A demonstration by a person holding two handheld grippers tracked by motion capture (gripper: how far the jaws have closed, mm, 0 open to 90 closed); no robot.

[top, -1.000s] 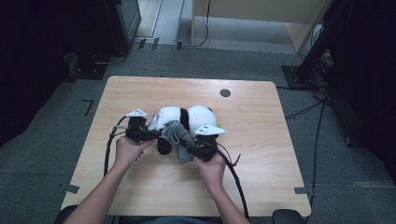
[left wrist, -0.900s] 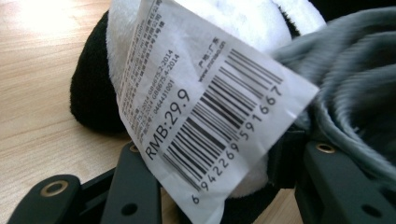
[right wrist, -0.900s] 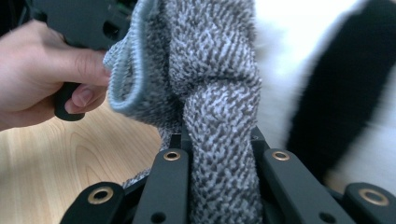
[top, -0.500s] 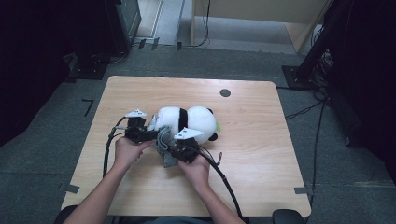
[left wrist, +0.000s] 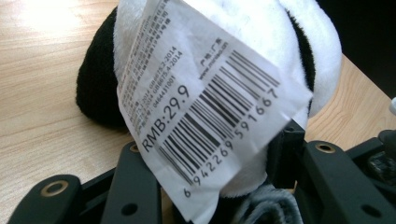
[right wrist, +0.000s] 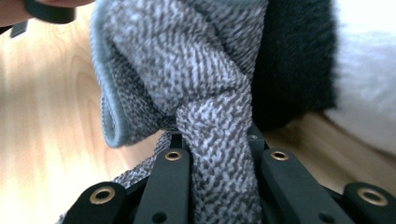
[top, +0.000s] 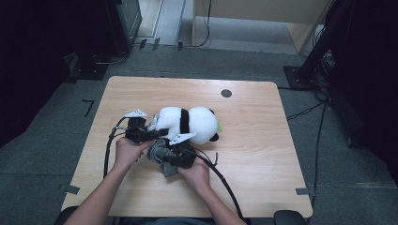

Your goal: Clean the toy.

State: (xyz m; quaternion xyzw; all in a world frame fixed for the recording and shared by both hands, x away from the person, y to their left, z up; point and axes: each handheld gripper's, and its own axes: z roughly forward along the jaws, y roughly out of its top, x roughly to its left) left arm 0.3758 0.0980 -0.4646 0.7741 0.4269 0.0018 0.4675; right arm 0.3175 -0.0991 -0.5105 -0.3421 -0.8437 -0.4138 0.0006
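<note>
A black-and-white panda plush (top: 197, 123) lies on its side in the middle of the wooden table (top: 267, 159). My left gripper (top: 157, 132) is at its left end, and in the left gripper view (left wrist: 210, 140) the jaws are shut on the plush's body (left wrist: 261, 28). A white barcode price tag (left wrist: 201, 102) hangs over the grip. My right gripper (top: 170, 157) is just in front of the panda, shut on a bunched grey knit cloth (top: 158, 152). In the right gripper view (right wrist: 219, 144) the cloth (right wrist: 187, 70) rises from between the jaws, against the panda's black fur (right wrist: 299, 60).
A round black hole (top: 226, 93) sits near the table's far edge. Cables (top: 225, 183) trail from both grippers toward the person. Dark equipment stands (top: 328, 56) and a wooden cabinet (top: 263, 18) surround the table on the grey floor.
My right gripper has moved left and toward the person, from the panda's right half to its front, taking the grey cloth along. The left gripper has stayed put.
</note>
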